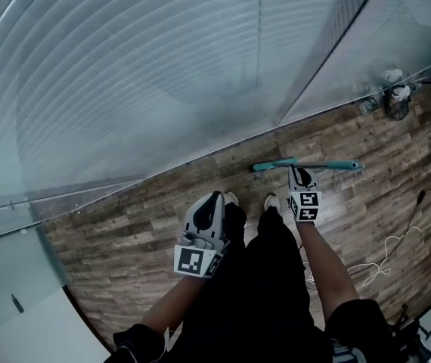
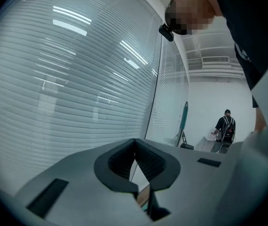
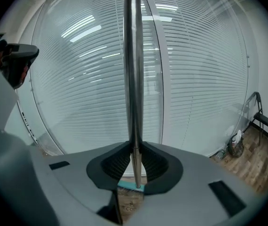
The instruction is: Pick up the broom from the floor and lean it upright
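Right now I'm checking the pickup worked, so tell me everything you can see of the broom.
The broom stands upright. Its thin, shiny metal handle runs vertically through the right tongs, which are closed on it. Its narrow teal head sits down at the wood floor, close to the glass wall with blinds. Nothing else visibly touches it.

The broom pole (image 3: pixel 134 79) between the matt, ribbed jaws of the right gripper (image 3: pixel 135 166) is smooth glossy metal, and the floor (image 1: pixel 140 225) below them is matt wood.
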The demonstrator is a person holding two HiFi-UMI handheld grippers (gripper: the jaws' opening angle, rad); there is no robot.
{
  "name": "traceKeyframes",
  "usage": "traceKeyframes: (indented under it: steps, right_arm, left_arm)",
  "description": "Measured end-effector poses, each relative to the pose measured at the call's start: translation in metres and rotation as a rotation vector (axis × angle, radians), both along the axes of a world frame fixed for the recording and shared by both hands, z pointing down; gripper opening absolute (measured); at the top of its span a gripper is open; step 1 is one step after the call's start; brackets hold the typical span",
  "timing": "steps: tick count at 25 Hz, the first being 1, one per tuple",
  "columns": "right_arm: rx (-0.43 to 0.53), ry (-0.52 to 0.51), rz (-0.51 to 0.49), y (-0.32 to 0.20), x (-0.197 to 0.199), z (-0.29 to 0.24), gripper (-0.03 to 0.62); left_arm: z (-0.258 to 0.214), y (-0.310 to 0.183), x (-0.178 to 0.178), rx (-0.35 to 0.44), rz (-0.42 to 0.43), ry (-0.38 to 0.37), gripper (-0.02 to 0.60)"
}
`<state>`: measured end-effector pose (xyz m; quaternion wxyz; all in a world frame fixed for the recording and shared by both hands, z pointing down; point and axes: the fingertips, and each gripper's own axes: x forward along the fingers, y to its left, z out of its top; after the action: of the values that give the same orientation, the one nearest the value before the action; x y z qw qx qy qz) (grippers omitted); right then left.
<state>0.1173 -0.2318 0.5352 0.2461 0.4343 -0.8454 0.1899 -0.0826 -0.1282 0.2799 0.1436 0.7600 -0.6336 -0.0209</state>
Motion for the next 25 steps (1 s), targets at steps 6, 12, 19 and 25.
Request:
traceKeyframes:
  steps: [6, 12, 19, 25]
  right_arm:
    - [0.007, 0.03, -0.016, -0.014, -0.004, 0.036, 0.08]
    - [-0.048, 0.058, -0.096, -0.025, -0.01, 0.115, 0.08]
    - [-0.117, 0.098, -0.109, -0.029, -0.007, 0.217, 0.08]
    - [-0.187, 0.093, -0.192, -0.029, -0.024, 0.295, 0.08]
  left_arm:
    - [0.006, -0.012, 0.0, 0.056, 0.087, -0.004, 0.018]
    - [0.064, -0.032, 0.004, 0.011, 0.116, -0.031, 0.018]
    - [0.122, -0.047, 0.023, 0.048, 0.148, 0.01, 0.02]
    - [0.154, -0.045, 0.029, 0.11, 0.148, 0.047, 0.02]
